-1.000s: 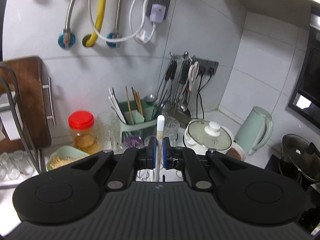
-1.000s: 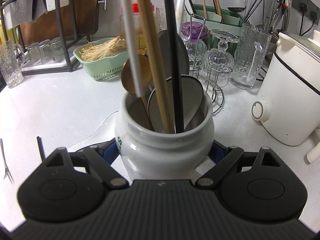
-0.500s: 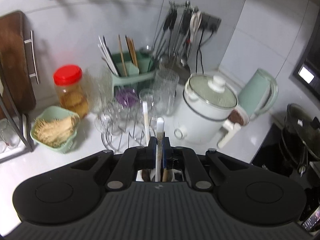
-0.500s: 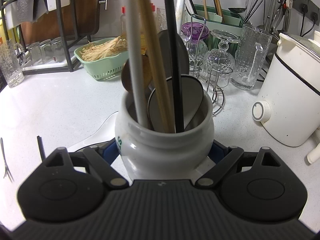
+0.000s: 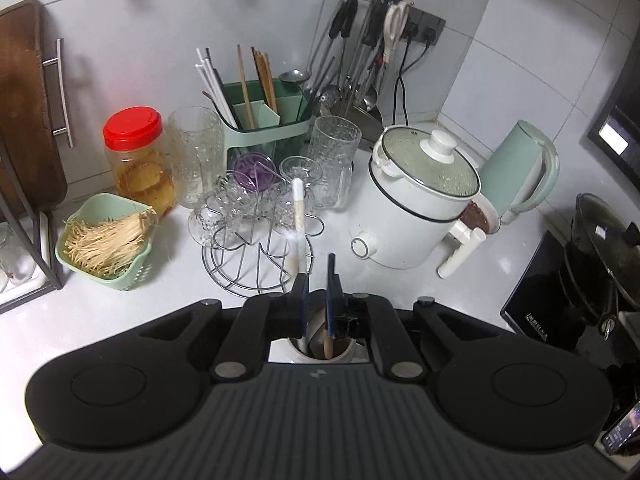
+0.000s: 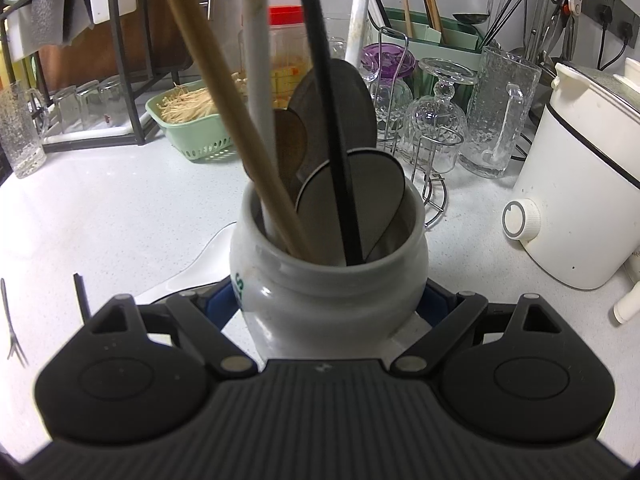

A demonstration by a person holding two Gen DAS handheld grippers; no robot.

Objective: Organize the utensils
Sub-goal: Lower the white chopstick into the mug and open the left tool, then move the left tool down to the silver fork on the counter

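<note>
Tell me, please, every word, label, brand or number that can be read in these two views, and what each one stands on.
"S": a green letter on the white ceramic crock, the rest hidden behind the right gripper.
White brand lettering on the black cooktop: too small to read.
Bright display on the dark appliance: no legible characters.
Phone screen at the lower right corner: blurred, unreadable.
Nothing else bears readable text.

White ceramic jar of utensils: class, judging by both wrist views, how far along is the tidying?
Done: several long-handled utensils stand in the white ceramic jar. In hand: the right gripper clamps the jar. The left gripper, jaws just opening, has its pads clear of the white-handled utensil standing in it. Left: a small metal fork and thin black stick lie on the white counter.
</note>
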